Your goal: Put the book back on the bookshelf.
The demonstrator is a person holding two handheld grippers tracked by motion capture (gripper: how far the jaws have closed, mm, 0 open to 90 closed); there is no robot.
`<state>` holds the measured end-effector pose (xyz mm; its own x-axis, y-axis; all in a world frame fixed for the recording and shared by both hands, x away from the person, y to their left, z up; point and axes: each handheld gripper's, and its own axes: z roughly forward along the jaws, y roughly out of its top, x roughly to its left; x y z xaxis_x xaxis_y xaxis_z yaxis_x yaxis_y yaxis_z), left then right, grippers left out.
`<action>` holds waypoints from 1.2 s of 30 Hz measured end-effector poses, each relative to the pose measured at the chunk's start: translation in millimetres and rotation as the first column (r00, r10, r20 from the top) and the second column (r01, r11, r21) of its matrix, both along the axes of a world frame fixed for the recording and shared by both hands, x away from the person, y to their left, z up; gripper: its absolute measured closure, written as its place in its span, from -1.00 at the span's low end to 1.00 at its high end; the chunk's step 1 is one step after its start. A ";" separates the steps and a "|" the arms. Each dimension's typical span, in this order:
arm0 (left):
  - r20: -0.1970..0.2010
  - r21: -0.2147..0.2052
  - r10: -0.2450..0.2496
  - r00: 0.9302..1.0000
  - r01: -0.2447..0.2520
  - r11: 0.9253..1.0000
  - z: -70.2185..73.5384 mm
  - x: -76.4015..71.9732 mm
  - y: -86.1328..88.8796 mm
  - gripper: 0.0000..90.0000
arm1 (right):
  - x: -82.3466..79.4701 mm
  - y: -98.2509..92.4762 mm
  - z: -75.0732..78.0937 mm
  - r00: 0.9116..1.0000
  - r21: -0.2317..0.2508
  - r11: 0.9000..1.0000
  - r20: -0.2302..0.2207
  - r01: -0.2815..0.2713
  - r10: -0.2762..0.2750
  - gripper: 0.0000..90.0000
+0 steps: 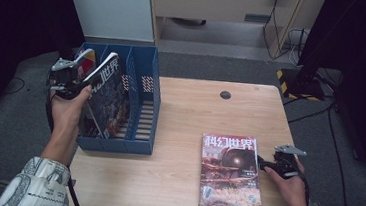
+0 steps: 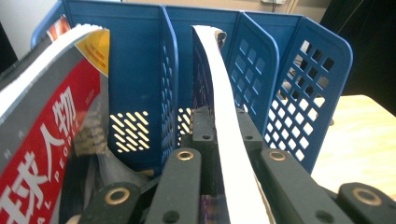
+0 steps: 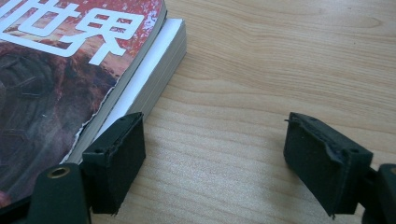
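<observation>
Clamped upright in the left gripper (image 2: 219,154), a magazine (image 1: 109,94) is held over the blue file rack (image 1: 139,144)'s middle slot, while the right gripper (image 3: 212,163), its fingers spread apart, is kept beside the flat magazine stack (image 1: 230,172).

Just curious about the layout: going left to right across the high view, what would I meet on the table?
Left gripper holding a magazine → blue file rack → stack of magazines → right gripper.

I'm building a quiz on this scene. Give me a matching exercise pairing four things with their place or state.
Things:
1. left gripper
2. right gripper
3. blue file rack
4. red-cover magazine

States:
A. lies flat on the table
B. open, beside the flat magazine
C. shut on a magazine
D. stands at the table's left edge

Pairs: 1-C, 2-B, 3-D, 4-A
</observation>
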<state>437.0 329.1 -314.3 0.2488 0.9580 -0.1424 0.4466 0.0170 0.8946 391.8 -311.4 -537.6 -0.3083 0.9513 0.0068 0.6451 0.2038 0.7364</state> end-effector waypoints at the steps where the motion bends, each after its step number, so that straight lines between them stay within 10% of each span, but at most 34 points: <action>1: 0.002 -0.004 0.000 1.000 0.000 1.000 0.6 0.9 -0.2 0.83 | 0.0 0.0 0.0 1.000 0.000 1.000 0.000 0.000 0.000 -0.54; 36: 0.036 -0.023 0.035 0.999 -0.035 0.999 -7.5 30.6 -11.3 0.83 | 0.0 0.0 0.0 1.000 0.001 1.000 0.000 -0.001 0.001 -0.54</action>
<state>467.6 317.8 -321.8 0.2206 0.9629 -0.1554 0.4123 0.0523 0.9095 391.8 -311.5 -537.6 -0.3089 0.9511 0.0079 0.6453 0.2035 0.7363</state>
